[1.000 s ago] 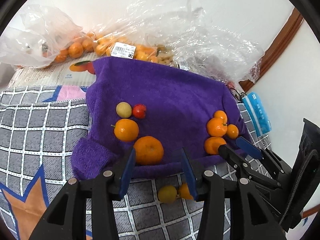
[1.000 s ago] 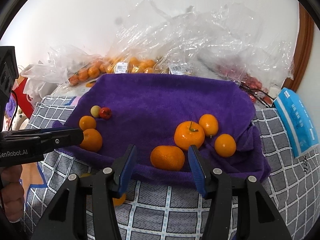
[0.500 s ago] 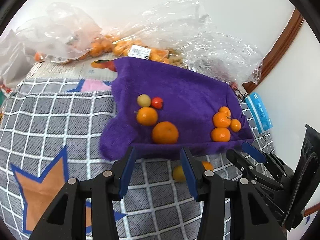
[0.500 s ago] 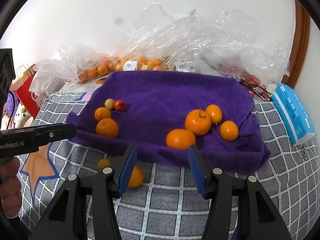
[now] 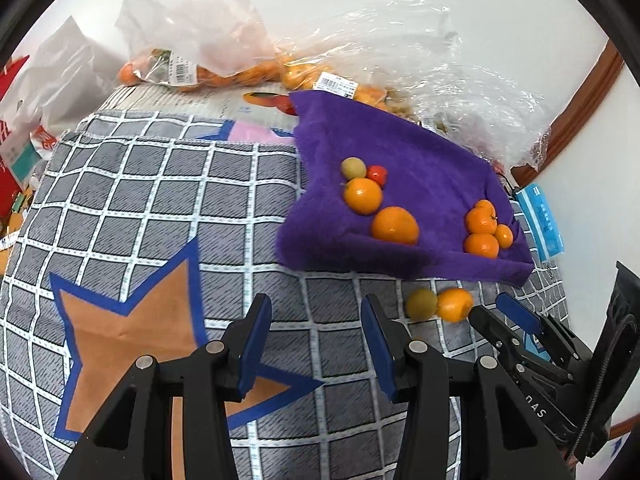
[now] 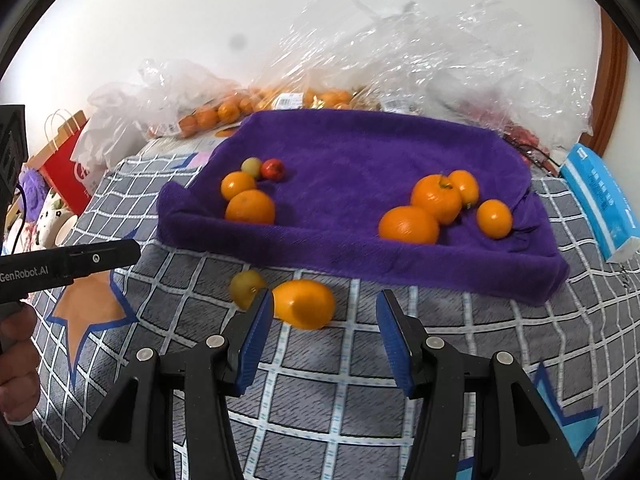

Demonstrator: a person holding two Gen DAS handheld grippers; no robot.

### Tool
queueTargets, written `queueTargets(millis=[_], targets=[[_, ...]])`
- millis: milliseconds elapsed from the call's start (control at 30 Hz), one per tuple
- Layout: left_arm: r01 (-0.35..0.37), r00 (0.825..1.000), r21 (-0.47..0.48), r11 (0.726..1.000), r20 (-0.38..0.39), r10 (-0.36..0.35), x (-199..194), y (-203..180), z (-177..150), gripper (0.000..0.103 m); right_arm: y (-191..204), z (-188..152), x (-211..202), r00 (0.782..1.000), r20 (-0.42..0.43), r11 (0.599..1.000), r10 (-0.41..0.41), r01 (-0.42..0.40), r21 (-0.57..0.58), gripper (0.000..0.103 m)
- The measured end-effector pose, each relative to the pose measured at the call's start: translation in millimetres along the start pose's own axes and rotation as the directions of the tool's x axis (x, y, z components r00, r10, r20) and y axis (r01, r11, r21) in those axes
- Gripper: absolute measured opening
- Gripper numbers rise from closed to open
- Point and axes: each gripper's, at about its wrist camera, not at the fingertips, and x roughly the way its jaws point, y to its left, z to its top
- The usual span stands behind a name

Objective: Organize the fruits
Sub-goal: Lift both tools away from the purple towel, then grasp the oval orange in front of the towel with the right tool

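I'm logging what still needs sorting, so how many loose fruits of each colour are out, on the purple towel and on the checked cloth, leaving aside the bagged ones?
Orange: 7, with 6 on the purple towel and 1 orange fruit on the checked cloth
Yellow-green: 2, with one on the towel and one on the cloth
Red: 1, on the towel
Total: 10

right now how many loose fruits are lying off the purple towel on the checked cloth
2: a yellow-green fruit and an orange fruit, touching, just in front of the purple towel, by the right gripper.
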Motion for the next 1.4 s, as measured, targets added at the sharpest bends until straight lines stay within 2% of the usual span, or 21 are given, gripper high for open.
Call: queueTargets(millis=[333,600,700,867,1100,1333,1400], targets=[[-0.008,1.0,0.001,1.0,-0.021,0.008,7,11,-1,0.044,7,-5,30,0.998,-0.056,1.0,0.015,-0.015,0.004,0.053],[-0.014,0.999,0.005,1.0,-0.037,0.014,15,6,0,0.044,6,-2,40,0.998,-0.055,1.0,0.022,-0.023,-0.015,0.053],[-0.02,0.999,0.012,1.0,-0.041,0.02,16,1,-2,0.044,5,-2,39,0.998,-0.046,0.999,0.035,-0.036,-0.022,0.042],[-0.012,0.999,0.018,1.0,-0.048,0.013,16,-9,-4,0.044,5,-7,33,0.999,-0.027,0.999,0.018,-0.019,-0.047,0.042],[-0.009,0.998,0.063,0.998,-0.054,0.012,20,-33,-11,0.044,-17,-18,16,1.0,-0.013,1.0,0.007,-0.007,-0.01,0.042],[0.036,0.994,0.1,0.994,-0.108,-0.025,38,-59,-28,0.044,-48,-34,1,0.999,-0.021,0.999,-0.038,0.039,0.036,0.042],[0.028,0.994,0.113,0.993,-0.108,-0.016,42,-65,-33,0.044,-57,-40,-3,0.998,-0.024,0.997,-0.049,0.05,0.053,0.042]])
